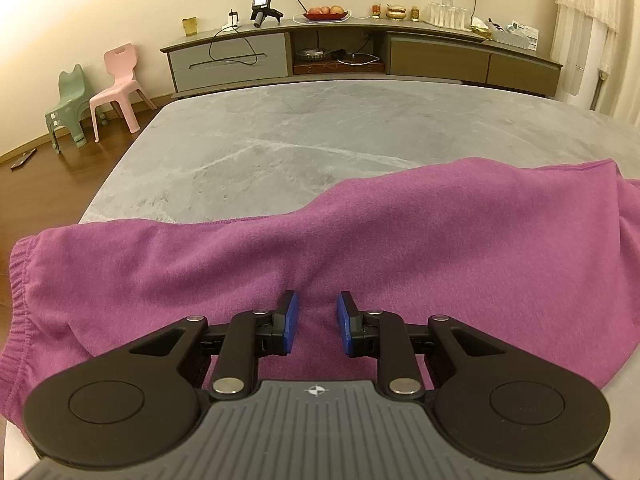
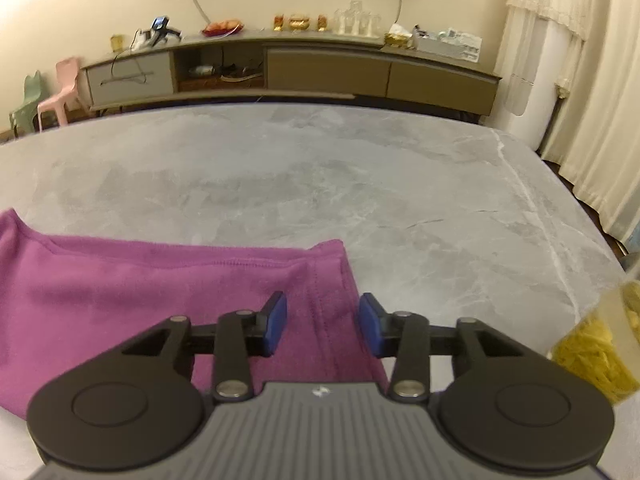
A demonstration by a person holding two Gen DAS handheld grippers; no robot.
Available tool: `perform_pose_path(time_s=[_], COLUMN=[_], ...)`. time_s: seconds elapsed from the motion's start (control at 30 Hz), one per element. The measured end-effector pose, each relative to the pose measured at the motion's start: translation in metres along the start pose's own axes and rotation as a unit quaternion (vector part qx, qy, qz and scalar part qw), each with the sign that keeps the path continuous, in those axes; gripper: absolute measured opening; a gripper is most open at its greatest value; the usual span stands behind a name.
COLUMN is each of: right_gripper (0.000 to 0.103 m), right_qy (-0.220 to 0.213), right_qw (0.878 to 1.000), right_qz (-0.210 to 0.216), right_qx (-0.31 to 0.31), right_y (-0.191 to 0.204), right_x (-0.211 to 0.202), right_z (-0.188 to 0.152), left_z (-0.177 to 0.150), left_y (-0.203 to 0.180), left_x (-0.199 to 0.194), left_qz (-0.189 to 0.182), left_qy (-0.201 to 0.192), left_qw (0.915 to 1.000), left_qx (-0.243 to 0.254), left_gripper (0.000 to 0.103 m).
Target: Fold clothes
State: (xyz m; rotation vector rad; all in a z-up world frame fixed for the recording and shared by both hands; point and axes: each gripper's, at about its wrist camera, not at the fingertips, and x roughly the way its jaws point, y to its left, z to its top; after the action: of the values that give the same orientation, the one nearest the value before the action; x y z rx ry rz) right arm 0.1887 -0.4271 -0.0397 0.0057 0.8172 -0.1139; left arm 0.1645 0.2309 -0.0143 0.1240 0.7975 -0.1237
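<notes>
Clutter is minimal. Only thing near the work area is a clear container of yellow pieces point(image 2: 600, 344), right of the right gripper point(image 2: 322, 322), sitting on the table near its right edge, apart from the cloth. Nothing blocks either gripper.

Purple garment point(image 1: 360, 240) lies on the near part of the grey marble table point(image 1: 320, 128), laid flat in layers. Long axis runs left-right across the near edge. Ribbed elastic band point(image 1: 16, 280) is at the left end; in the right wrist view a stitched hem point(image 2: 320, 276) forms the right end.

Left gripper point(image 1: 317, 312): jaws narrowly apart over the fabric, a soft ridge of cloth rising between the blue pads point(image 1: 292, 312); pads not visibly pressing it. Right gripper: jaws parted wider, straddling the right hemmed edge, no grip, right pad over bare table.

Far two thirds of the table bare. Behind it: low TV cabinet point(image 1: 360, 56) along a cream wall, with fruit plate point(image 1: 326, 14), glasses point(image 1: 446, 12), a handheld device point(image 1: 262, 8) and cables. Pink chair point(image 1: 120, 84) and green chair point(image 1: 68, 108) on the wood floor at left. Curtains point(image 2: 592, 100) at right.
</notes>
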Motion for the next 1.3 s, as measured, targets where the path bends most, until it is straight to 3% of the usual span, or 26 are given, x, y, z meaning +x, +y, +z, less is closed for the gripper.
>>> perform_pose_path(time_s=[0.1, 0.33, 0.4, 0.47, 0.57, 0.6, 0.63, 0.67, 0.7, 0.77, 0.83, 0.93, 0.97, 1.03, 1.07, 1.13, 1.2, 1.23, 1.3], right_gripper=[0.006, 0.005, 0.005, 0.005, 0.011, 0.021, 0.039, 0.045, 0.046, 0.046, 0.045, 0.044, 0.044, 0.044, 0.044, 0.046, 0.048, 0.05, 0.053], right_qy=[-0.004, -0.039, -0.037, -0.011, 0.002, 0.0, -0.014, -0.035, -0.056, -0.084, -0.077, -0.027, -0.015, 0.002, 0.012, 0.021, 0.019, 0.022, 0.025], right_qw=[1.0, 0.998, 0.997, 0.998, 0.999, 0.999, 0.998, 0.997, 0.996, 0.996, 0.997, 0.993, 0.99, 0.986, 0.984, 0.983, 0.984, 0.984, 0.985], right_qz=[0.006, -0.049, -0.068, -0.059, -0.045, -0.049, -0.054, -0.064, -0.071, -0.041, 0.021, 0.102, 0.114, 0.118, 0.117, 0.114, 0.115, 0.115, 0.114], right_qx=[0.002, -0.01, -0.004, 0.002, -0.004, 0.0, 0.01, 0.013, 0.006, -0.007, -0.015, -0.054, -0.079, -0.119, -0.132, -0.144, -0.138, -0.131, -0.125], right_y=[-0.001, -0.004, -0.013, -0.021, -0.017, -0.015, -0.015, -0.013, -0.008, 0.006, 0.024, 0.064, 0.078, 0.1, 0.107, 0.115, 0.115, 0.112, 0.106], right_x=[-0.001, -0.011, -0.003, 0.015, 0.025, 0.02, 0.01, -0.003, -0.016, -0.041, -0.052, -0.046, -0.043, -0.036, -0.031, -0.026, -0.027, -0.027, -0.025], right_z=[0.004, 0.016, 0.022, 0.023, 0.017, 0.019, 0.021, 0.023, 0.024, 0.02, 0.011, -0.005, -0.01, -0.016, -0.019, -0.023, -0.022, -0.022, -0.021], left_z=[0.0, 0.0, 0.0, 0.0, 0.001, 0.002, 0.003, 0.004, 0.006, 0.007, 0.002, -0.023, -0.033, -0.05, -0.056, -0.058, -0.055, -0.051, -0.045], left_y=[0.0, 0.003, 0.004, 0.003, 0.001, 0.004, 0.007, 0.011, 0.021, 0.05, 0.088, 0.144, 0.156, 0.166, 0.169, 0.167, 0.162, 0.159, 0.153], left_x=[0.0, 0.001, 0.001, 0.002, 0.0, -0.002, -0.005, -0.008, -0.013, -0.025, -0.041, -0.074, -0.082, -0.087, -0.088, -0.081, -0.075, -0.071, -0.062], left_qz=[0.0, 0.0, 0.01, 0.022, 0.043, 0.05, 0.057, 0.066, 0.079, 0.114, 0.159, 0.21, 0.213, 0.214, 0.213, 0.204, 0.196, 0.192, 0.197], left_qy=[-0.001, -0.001, -0.003, -0.007, -0.016, -0.02, -0.025, -0.031, -0.041, -0.056, -0.068, -0.081, -0.077, -0.055, -0.045, -0.03, -0.024, -0.025, -0.017], left_qw=[1.0, 1.0, 0.9999, 0.9996, 0.9986, 0.9983, 0.9979, 0.9973, 0.996, 0.9897, 0.9744, 0.9379, 0.9299, 0.9235, 0.9213, 0.9249, 0.9299, 0.9329, 0.9378], left_qx=[0.003, 0.008, 0.013, 0.018, 0.028, 0.024, 0.02, 0.012, -0.007, -0.066, -0.143, -0.264, -0.29, -0.314, -0.322, -0.32, -0.31, -0.304, -0.286], left_gripper=[0.024, 0.025, 0.025, 0.025, 0.025, 0.025, 0.025, 0.025, 0.025, 0.025, 0.025, 0.025, 0.025, 0.025, 0.027, 0.035, 0.037, 0.044, 0.045])
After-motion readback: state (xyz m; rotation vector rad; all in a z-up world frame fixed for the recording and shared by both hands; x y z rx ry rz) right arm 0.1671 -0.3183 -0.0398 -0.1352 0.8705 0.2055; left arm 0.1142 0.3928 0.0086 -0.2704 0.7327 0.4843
